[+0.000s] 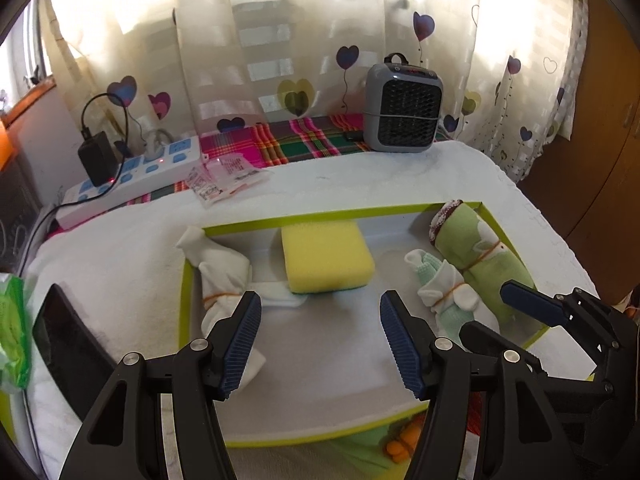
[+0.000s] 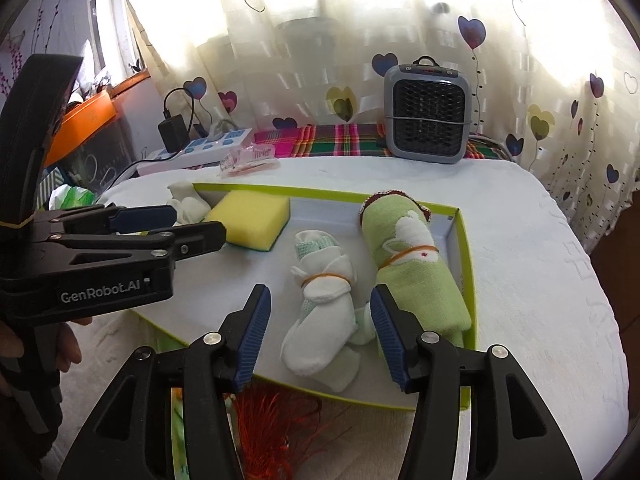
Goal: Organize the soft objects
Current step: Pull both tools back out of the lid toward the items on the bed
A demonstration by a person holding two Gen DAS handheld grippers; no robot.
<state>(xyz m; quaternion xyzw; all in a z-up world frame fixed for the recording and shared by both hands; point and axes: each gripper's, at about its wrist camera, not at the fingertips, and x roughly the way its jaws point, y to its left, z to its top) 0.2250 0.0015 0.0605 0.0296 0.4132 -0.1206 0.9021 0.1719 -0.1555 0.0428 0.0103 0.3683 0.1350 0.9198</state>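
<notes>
The white sock bundle [image 2: 320, 320] lies in the green-rimmed tray [image 2: 464, 216], just beside the green towel roll [image 2: 416, 264]. Looks like the right hand-held gripper [image 2: 316, 334] is lining up a grab: released, empty, needs to drop and close. The left hand-held gripper [image 1: 320, 344] hovers released over the tray middle.
</notes>
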